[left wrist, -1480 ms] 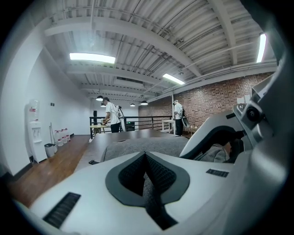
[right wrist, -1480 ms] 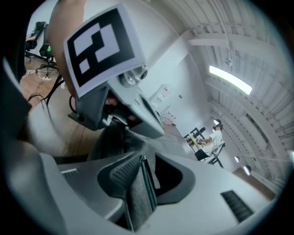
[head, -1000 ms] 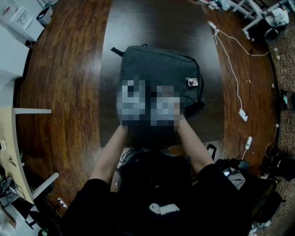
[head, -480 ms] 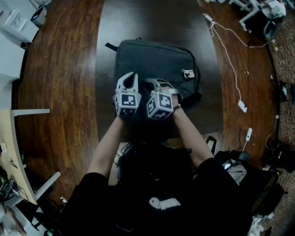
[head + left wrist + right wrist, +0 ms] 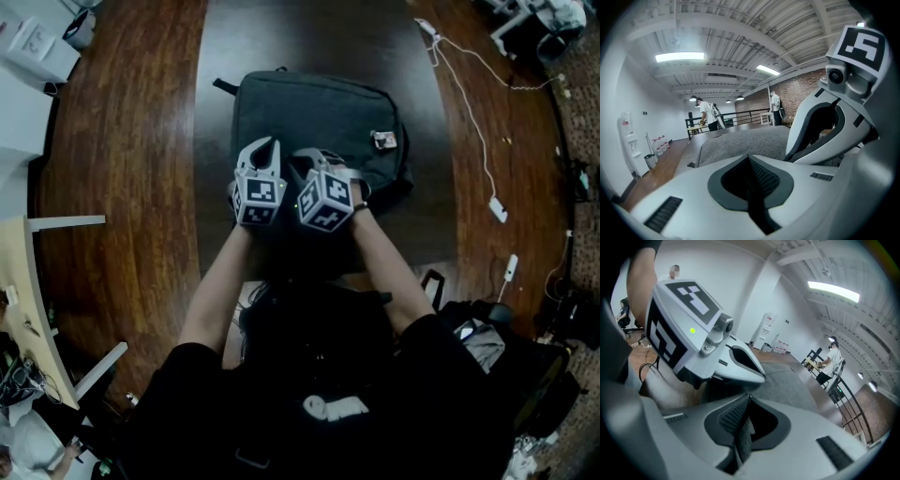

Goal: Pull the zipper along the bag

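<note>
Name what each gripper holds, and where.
Right gripper pinches what looks like a grey fabric strip; which part of the bag is unclear. Left gripper: nothing.

My desk [image 5: 122, 169] is a broad top of reddish-brown wood with a darker strip running down its middle. The dark grey bag [image 5: 319, 117] lies flat on that strip, close in front of me. Off to my right a white cable [image 5: 484, 169] trails across the wood to a small white plug [image 5: 497, 208], well apart from the bag.

wood floor [image 5: 122, 169] | white wall [image 5: 628, 93] | brick wall [image 5: 802, 89] | ceiling strip lights [image 5: 679, 57] | black railing [image 5: 740, 114]
</note>
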{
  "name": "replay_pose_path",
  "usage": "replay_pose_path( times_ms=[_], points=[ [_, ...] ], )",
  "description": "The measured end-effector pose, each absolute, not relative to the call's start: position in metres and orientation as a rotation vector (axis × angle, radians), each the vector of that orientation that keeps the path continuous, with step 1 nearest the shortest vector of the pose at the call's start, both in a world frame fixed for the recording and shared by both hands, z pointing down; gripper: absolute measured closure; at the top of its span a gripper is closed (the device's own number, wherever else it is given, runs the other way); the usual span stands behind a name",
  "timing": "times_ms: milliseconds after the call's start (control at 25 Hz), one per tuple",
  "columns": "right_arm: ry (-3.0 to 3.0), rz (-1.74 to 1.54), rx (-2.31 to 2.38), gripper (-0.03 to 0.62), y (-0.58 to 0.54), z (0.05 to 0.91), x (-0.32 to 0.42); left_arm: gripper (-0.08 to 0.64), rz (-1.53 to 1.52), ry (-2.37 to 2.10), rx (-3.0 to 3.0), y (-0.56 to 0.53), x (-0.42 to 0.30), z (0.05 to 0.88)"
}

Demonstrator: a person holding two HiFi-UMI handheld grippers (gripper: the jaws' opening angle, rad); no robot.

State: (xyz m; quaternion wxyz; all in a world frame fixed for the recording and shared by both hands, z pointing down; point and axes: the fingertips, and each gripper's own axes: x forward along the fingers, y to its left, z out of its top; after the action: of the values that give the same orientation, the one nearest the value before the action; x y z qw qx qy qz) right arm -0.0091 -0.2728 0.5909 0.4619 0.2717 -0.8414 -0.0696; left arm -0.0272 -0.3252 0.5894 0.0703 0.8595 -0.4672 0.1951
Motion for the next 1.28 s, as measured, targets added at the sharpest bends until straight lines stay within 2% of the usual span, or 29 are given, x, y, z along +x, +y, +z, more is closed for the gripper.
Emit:
replay_pose_path(
  times_ms=[240, 400, 520, 960, 1280],
  points=[
    [-2.095, 0.005, 0.674, 0.578, -0.274, 0.596, -0.004, 0.565, 0.593, -1.396, 2.591, -0.326, -0.025, 0.593],
    [-2.027, -0.097, 0.634, 0.580, -0.270, 0.599, 0.000, 0.565, 0.592, -1.383, 2.589, -0.325, -0.024, 0.593],
    [-2.056, -0.002, 0.651, 0.581, -0.266, 0.599, 0.006, 0.565, 0.590, -1.386, 2.602, -0.325, -0.025, 0.594],
    [-1.958, -0.359, 0.488, 0.581, -0.266, 0.596, 0.007, 0.565, 0.587, -1.366, 2.592, -0.324, -0.026, 0.591],
    [-1.959, -0.397, 0.427, 0.581, -0.262, 0.590, 0.007, 0.563, 0.560, -1.332, 2.602, -0.324, -0.027, 0.589]
  ],
)
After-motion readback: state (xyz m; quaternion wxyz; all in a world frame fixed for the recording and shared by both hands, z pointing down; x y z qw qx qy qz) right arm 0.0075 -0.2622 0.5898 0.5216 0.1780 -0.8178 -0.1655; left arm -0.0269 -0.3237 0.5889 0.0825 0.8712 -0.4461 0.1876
